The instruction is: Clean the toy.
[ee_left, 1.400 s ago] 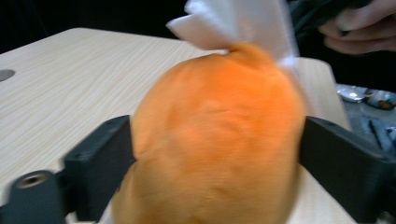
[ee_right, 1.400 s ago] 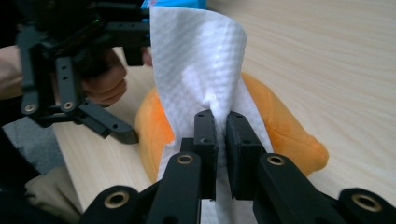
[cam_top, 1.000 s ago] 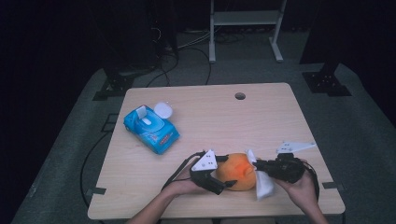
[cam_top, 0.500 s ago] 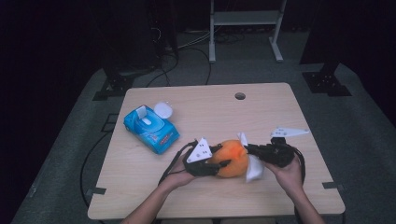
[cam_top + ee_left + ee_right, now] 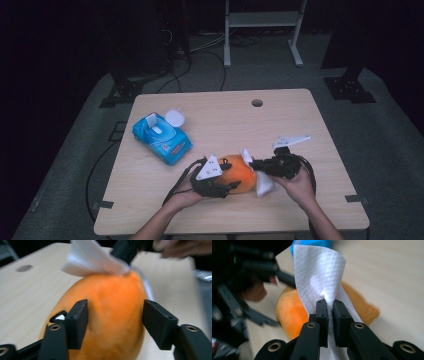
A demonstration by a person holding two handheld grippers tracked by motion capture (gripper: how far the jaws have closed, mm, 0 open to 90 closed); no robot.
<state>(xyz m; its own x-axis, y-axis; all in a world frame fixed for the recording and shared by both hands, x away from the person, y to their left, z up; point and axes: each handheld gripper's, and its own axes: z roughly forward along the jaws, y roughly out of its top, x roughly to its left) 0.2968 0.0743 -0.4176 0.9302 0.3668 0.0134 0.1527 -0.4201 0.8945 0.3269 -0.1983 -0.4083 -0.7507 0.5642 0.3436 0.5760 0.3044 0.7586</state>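
An orange soft, rounded thing (image 5: 239,176) rests near the table's front edge, and my left gripper (image 5: 230,184) is shut on it from the left. In the left gripper view the jaws press both sides of the orange thing (image 5: 112,315), with a white tissue (image 5: 92,257) draped over its far top. My right gripper (image 5: 252,163) comes in from the right, shut on that tissue (image 5: 263,188). In the right gripper view (image 5: 330,307) the tissue (image 5: 319,272) stands up between the closed jaws, over the orange thing (image 5: 289,312).
A blue pack of wipes (image 5: 161,138) with its white lid (image 5: 175,118) flipped open lies at the table's left. A round hole (image 5: 257,103) sits near the far edge of the wooden table (image 5: 300,125). Cables and a metal stand (image 5: 260,20) are on the floor beyond.
Both grippers, the orange thing and the tissue have shifted left and slightly away from the front edge. The tissue now lies over the top and right side of the orange thing.
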